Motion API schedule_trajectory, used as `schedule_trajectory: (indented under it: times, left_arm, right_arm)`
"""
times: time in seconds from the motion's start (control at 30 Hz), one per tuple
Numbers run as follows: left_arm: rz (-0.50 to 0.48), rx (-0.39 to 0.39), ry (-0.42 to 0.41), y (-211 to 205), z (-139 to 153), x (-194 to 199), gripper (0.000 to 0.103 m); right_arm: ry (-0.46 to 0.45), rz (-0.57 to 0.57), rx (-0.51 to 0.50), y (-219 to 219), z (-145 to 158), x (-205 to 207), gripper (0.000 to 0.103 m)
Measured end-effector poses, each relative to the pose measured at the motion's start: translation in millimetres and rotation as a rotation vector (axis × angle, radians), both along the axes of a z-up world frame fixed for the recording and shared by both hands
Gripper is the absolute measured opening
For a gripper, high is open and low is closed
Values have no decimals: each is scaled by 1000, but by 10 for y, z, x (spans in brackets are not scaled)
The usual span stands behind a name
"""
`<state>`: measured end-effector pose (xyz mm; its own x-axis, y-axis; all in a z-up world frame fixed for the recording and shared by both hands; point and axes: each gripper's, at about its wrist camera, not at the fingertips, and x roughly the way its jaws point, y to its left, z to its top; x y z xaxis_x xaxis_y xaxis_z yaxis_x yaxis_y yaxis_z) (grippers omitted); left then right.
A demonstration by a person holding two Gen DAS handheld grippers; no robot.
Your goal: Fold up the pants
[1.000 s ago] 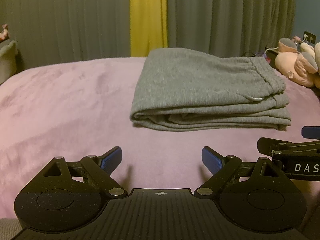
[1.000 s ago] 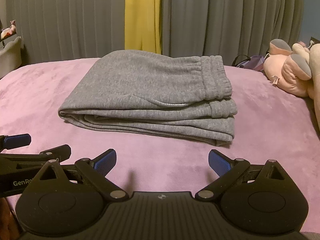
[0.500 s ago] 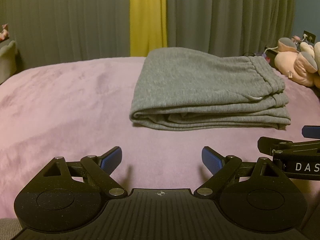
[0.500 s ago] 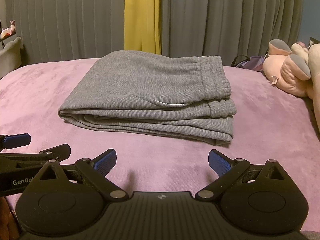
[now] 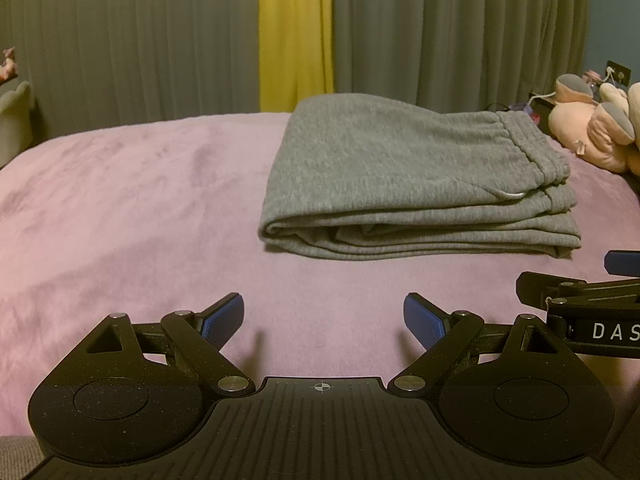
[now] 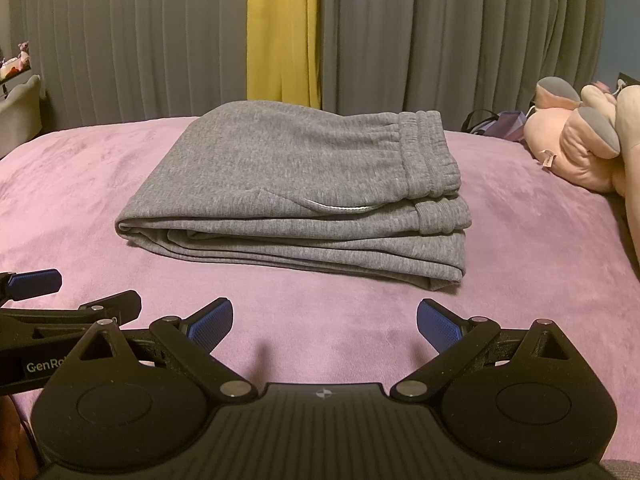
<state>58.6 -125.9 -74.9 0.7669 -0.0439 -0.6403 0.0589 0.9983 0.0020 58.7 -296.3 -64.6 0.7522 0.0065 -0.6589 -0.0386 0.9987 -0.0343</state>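
Observation:
Grey sweatpants (image 5: 412, 180) (image 6: 296, 188) lie folded in a flat stack of layers on the pink blanket (image 5: 120, 208) (image 6: 520, 272), waistband to the right. My left gripper (image 5: 323, 320) hovers open over the blanket in front of the stack's left end, nothing between its blue pads. My right gripper (image 6: 325, 322) stands open in front of the stack's near edge, also holding nothing. Each gripper shows at the edge of the other's view: the right one's finger (image 5: 580, 292) in the left wrist view, the left one's finger (image 6: 60, 304) in the right wrist view.
A pink plush toy (image 5: 596, 132) (image 6: 576, 140) lies at the right edge of the bed. Grey curtains with a yellow strip (image 5: 296, 36) (image 6: 284, 32) hang behind. A pale chair (image 6: 20, 108) stands at the far left. A purple bag (image 6: 504, 124) sits behind the toy.

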Motion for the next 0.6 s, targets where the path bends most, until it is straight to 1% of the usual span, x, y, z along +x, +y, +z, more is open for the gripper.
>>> schedule_trajectory:
  times: [0.6]
  left_arm:
    - [4, -5, -1, 18, 4, 4, 93]
  right_arm:
    - [1, -4, 0, 5, -5, -2, 99]
